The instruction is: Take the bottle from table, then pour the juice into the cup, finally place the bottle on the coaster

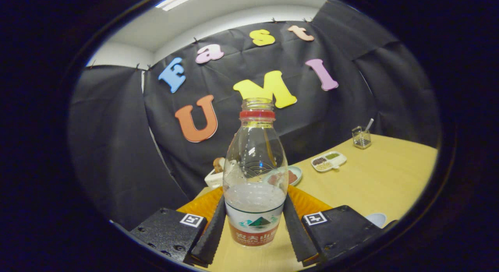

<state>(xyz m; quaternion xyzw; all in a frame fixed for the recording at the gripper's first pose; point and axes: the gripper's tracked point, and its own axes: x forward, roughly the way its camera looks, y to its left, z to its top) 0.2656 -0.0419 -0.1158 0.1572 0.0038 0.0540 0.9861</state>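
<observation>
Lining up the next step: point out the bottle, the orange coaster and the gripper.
bottle (255, 174), gripper view, on its clear body.
orange coaster (308, 202), gripper view, on its ribbed rim behind the bottle.
gripper (255, 229), gripper view, fingers pressing both bottle sides.

A clear plastic bottle (255, 174) stands upright on the tan table, uncapped, a red ring round its neck, a little cloudy liquid low inside; an orange ribbed coaster (308, 202) lies just behind it; a white cup's rim (376, 218) shows to its right.

Bottle (255, 178) upright on table (374, 178) between tongs (255, 225) fingers, divided dish (328, 161) beyond.
</observation>
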